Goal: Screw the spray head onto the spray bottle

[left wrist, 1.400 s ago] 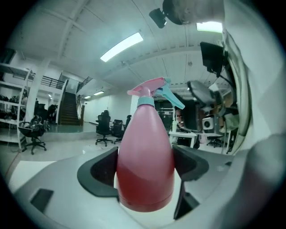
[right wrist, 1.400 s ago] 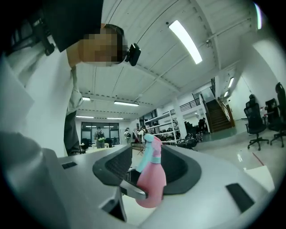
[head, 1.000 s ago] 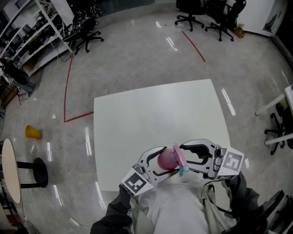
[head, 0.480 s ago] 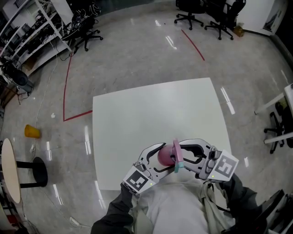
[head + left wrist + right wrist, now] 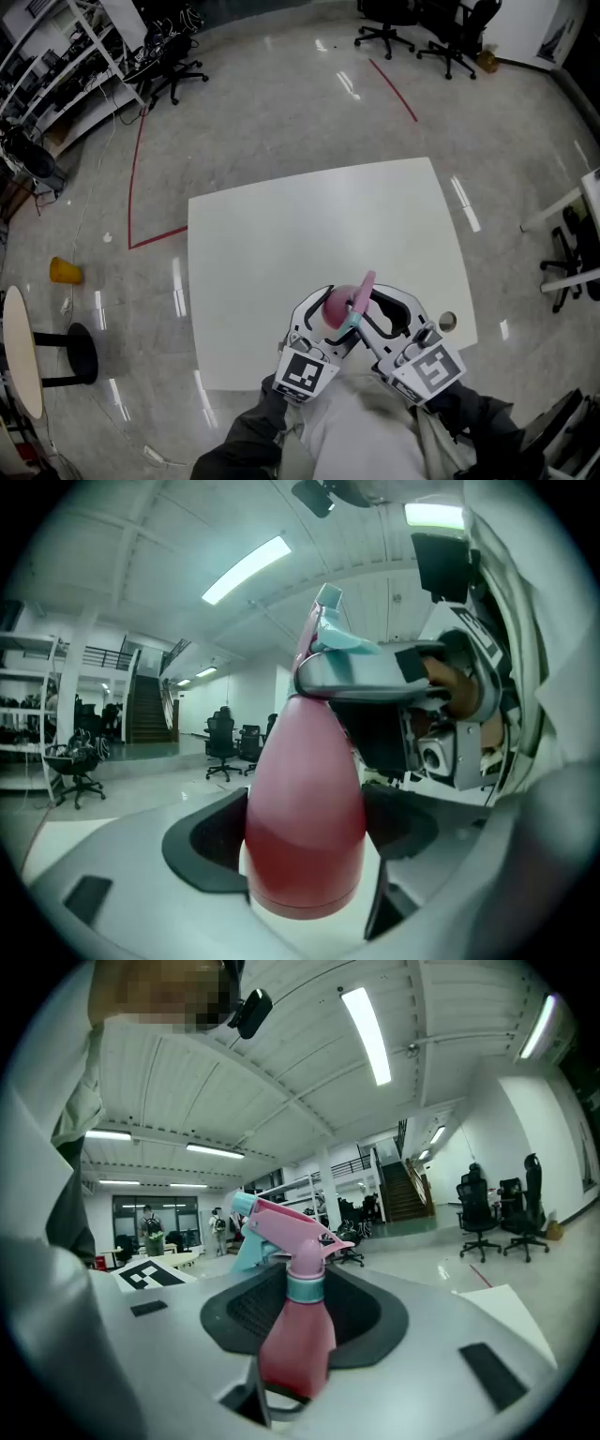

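Note:
Both grippers hold a pink spray bottle above the near edge of the white table. My left gripper is shut on the bottle's round body, which fills the space between its jaws. A pink and teal spray head sits on the bottle's neck over a teal collar. My right gripper is shut on the spray head. In the left gripper view one of its jaws lies across the neck. The bottle's base is hidden in the head view.
A small round object lies on the table near its right front corner. Office chairs stand on the floor at the back left, others at the back right. At the left are a yellow thing and a round side table.
The right gripper has swung in toward the left one and its jaws have narrowed round the spray head. The head has turned from lying across the bottle to pointing away from me.

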The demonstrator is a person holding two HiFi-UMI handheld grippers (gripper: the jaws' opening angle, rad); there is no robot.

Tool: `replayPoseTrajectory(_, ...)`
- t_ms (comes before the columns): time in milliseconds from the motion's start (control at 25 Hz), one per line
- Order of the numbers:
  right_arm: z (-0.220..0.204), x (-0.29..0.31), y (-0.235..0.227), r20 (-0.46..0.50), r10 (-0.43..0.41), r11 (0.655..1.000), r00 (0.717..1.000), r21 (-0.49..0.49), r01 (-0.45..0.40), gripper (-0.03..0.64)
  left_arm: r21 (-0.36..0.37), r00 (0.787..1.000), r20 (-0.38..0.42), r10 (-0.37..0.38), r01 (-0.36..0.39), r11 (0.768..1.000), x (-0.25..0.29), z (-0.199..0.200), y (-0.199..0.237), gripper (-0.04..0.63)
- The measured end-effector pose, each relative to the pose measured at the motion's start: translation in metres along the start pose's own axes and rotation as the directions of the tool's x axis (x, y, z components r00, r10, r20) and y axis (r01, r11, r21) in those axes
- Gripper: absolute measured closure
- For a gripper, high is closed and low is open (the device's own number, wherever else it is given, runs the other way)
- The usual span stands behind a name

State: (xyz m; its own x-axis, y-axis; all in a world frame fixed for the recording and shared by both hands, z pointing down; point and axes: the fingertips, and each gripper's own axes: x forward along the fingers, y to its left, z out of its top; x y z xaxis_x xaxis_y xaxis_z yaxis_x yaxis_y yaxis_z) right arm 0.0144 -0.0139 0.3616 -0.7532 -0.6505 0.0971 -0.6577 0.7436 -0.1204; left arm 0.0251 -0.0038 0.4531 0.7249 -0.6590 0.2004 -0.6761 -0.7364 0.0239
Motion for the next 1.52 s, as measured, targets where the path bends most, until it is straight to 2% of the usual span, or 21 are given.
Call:
replayPoseTrajectory(120,0.008,-0.005,0.006,0.019,0.080,0.995,0.997,-0.053,-0.079,0.497,-0.077,0.991,0.079,-0.104,0.110,0.991,-0.007,0.008,-0.010,0.202)
replayPoseTrajectory(200,0.013,-0.014,0.011,0.042,0.180,0.982,0.983,-0.061,-0.177,0.482,-0.136,0.968,0.174,-0.180,0.204,0.969,-0.015,0.024,-0.016,0.204)
replayPoseTrajectory(240,0.016,-0.019,0.012,0.053,0.234,0.971,0.971,-0.053,-0.231,0.476,-0.143,0.956,0.205,-0.212,0.243,0.959,-0.019,0.032,-0.018,0.202)
replayPoseTrajectory(280,0.020,-0.022,0.012,0.061,0.281,0.959,0.958,-0.040,-0.279,0.473,-0.135,0.946,0.216,-0.241,0.273,0.952,-0.022,0.037,-0.019,0.202)
replayPoseTrajectory(360,0.026,-0.024,0.011,0.066,0.346,0.938,0.936,-0.019,-0.345,0.409,-0.105,0.937,0.203,-0.285,0.310,0.945,-0.026,0.041,-0.021,0.202)
replayPoseTrajectory(400,0.029,-0.024,0.011,0.069,0.372,0.928,0.926,-0.011,-0.372,0.400,-0.093,0.932,0.196,-0.304,0.327,0.941,-0.027,0.041,-0.022,0.202)
replayPoseTrajectory(480,0.034,-0.024,0.013,0.087,0.434,0.900,0.897,0.009,-0.436,0.393,-0.087,0.913,0.192,-0.359,0.380,0.921,-0.030,0.042,-0.028,0.203)
replayPoseTrajectory(600,0.038,-0.028,0.025,0.090,0.541,0.837,0.836,0.041,-0.546,0.394,-0.101,0.876,0.185,-0.446,0.468,0.878,-0.033,0.041,-0.041,0.204)
replayPoseTrajectory(640,0.041,-0.029,0.030,0.091,0.562,0.823,0.822,0.036,-0.567,0.396,-0.110,0.870,0.189,-0.455,0.479,0.871,-0.033,0.041,-0.043,0.204)
replayPoseTrajectory(680,0.043,-0.030,0.033,0.092,0.562,0.824,0.822,0.026,-0.566,0.430,-0.121,0.871,0.197,-0.450,0.478,0.870,-0.032,0.040,-0.043,0.204)
replayPoseTrajectory(800,0.040,-0.025,0.026,0.082,0.482,0.875,0.872,-0.001,-0.484,0.498,-0.144,0.901,0.207,-0.381,0.413,0.899,-0.027,0.037,-0.032,0.204)
replayPoseTrajectory(1040,0.034,-0.013,0.009,0.083,0.306,0.952,0.948,-0.041,-0.304,0.502,-0.072,0.968,0.123,-0.221,0.231,0.970,-0.010,0.025,-0.014,0.204)
replayPoseTrajectory(1160,0.032,-0.009,0.002,0.076,0.147,0.989,0.986,-0.028,-0.146,0.502,-0.020,0.991,0.059,-0.118,0.120,0.993,-0.006,0.021,-0.006,0.204)
replayPoseTrajectory(1240,0.031,-0.010,-0.004,0.080,0.031,0.999,0.996,-0.027,-0.029,0.502,-0.001,0.999,0.022,-0.031,0.031,1.000,0.002,0.020,-0.003,0.204)
replayPoseTrajectory(1360,0.029,-0.009,-0.008,0.088,-0.091,0.995,0.992,-0.032,0.094,0.502,0.022,0.995,-0.019,0.096,-0.096,0.995,0.010,0.017,0.004,0.206)
replayPoseTrajectory(1440,0.027,-0.007,-0.005,0.092,-0.108,0.992,0.990,-0.053,0.113,0.502,0.012,0.992,-0.016,0.122,-0.121,0.993,0.009,0.015,0.005,0.206)
replayPoseTrajectory(1520,0.024,-0.011,-0.004,0.090,-0.072,0.994,0.993,-0.081,0.079,0.500,-0.002,0.996,0.004,0.092,-0.092,0.996,0.008,0.014,-0.001,0.206)
